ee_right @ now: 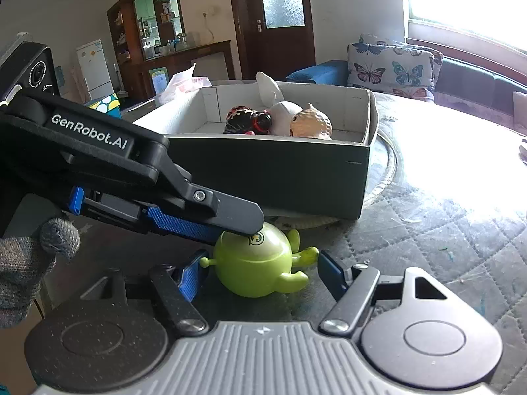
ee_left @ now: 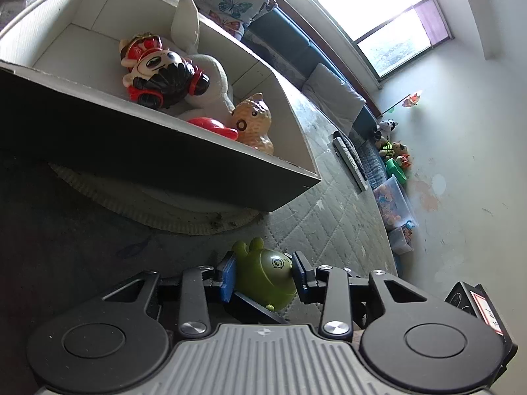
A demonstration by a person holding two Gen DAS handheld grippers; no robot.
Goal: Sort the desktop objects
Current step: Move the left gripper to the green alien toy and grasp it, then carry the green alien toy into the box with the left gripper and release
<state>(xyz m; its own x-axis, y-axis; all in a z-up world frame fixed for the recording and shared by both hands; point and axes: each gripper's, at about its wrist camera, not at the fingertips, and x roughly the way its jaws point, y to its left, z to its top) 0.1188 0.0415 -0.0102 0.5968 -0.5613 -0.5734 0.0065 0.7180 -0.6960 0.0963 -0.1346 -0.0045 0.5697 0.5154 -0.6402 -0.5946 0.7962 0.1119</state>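
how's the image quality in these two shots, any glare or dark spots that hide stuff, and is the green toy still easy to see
Left wrist view: the window is blown out white, the box front is in deep shadow, and fisheye bends its edges. Right wrist view: window glare washes out the table on the right. The green toy is sharp in both views.

A glossy green toy (ee_right: 255, 263), round with stubby limbs and a printed emblem, lies on the quilted counter (ee_right: 428, 247) just before the box (ee_right: 263, 177) of figurines (ee_left: 158, 72).
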